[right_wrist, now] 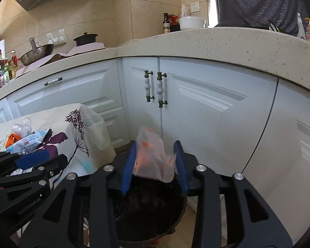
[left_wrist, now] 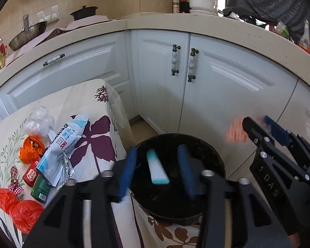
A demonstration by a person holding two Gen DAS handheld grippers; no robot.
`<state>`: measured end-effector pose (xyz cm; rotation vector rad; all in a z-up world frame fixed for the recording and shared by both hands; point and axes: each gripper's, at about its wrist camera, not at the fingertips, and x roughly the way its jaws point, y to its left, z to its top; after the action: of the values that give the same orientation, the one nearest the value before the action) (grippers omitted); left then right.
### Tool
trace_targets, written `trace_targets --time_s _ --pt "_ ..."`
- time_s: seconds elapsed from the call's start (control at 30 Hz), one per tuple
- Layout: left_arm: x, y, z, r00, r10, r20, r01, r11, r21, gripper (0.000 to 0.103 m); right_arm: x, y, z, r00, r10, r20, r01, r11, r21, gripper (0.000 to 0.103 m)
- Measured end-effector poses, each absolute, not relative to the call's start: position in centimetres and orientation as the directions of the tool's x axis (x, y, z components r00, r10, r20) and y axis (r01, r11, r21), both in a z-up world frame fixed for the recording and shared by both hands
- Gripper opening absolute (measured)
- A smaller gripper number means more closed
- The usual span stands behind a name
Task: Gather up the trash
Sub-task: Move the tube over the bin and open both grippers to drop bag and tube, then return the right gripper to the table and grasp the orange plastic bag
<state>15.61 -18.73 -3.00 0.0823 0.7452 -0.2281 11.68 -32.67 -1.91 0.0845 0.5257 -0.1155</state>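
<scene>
From your left wrist: your left gripper (left_wrist: 157,166) has its jaws apart over the black bin (left_wrist: 180,186); a teal-and-white piece (left_wrist: 157,170) is loose between them. On the flowered table (left_wrist: 88,103) lie two orange bags (left_wrist: 18,208), one blue-white packet (left_wrist: 62,144) and more.

From your right wrist: your right gripper (right_wrist: 155,165) has its jaws apart, with an orange-white wrapper (right_wrist: 153,157) loose between them above the bin. White cupboards (right_wrist: 206,107) stand behind.

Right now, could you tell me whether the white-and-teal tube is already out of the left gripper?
Out: the white-and-teal tube hangs free between the open left gripper's fingers, touching neither, above the black trash bucket.
</scene>
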Motion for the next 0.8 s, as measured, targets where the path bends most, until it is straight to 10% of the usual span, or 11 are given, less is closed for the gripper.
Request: trace_targets --time_s 0.8 --pt "12.3 -11.7 -0.6 0.748 -0.144 -0.648 0.173 0.985 -0.019 0.072 9.1 -28.1 0.1 0.87 -0.026 -0.493 0.071 0.995 0.073 0.049"
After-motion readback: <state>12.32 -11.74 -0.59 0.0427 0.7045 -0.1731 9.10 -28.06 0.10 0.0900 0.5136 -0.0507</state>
